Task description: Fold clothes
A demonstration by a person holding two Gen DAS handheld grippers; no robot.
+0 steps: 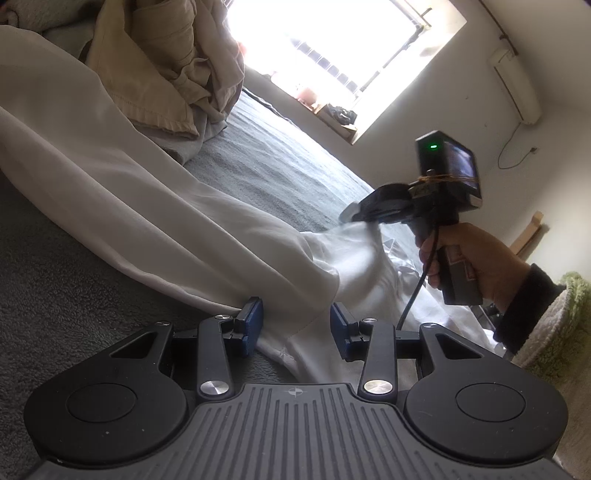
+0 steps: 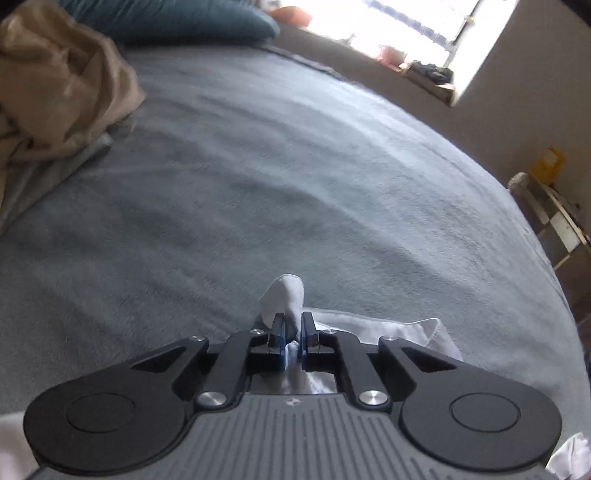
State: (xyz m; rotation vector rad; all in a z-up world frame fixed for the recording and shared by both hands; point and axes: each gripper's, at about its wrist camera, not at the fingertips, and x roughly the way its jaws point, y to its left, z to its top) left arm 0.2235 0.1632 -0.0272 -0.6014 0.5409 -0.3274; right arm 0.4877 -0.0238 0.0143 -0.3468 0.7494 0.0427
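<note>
We are looking along two handheld grippers over a bed covered with a grey-blue fleecy blanket. From the left wrist camera, our left gripper sits low at 6 o'clock, its blue-padded jaws partly apart with the hem of a long white garment lying between them; the cloth fills the gap, but we cannot tell whether the pads actually press on it. The white garment stretches from 10 o'clock down across the bed to the jaws, smooth and slightly creased. At 3 o'clock a hand in a dark sleeve grips the handle of our right gripper, which is blurred and pinches another bunched part of the same white cloth, lifting it clear of the bed. A pile of beige clothes lies at 11 o'clock, and a bright window glares at 1 o'clock. From the right wrist camera, the right jaws are nearly together at 6 o'clock, clamped on a small fold of the white garment that pokes up past the fingertips, with more white cloth spreading beneath at 5 o'clock. The beige pile shows at 10 o'clock, a dark teal pillow at 12 o'clock, and the window at 1 o'clock.
</note>
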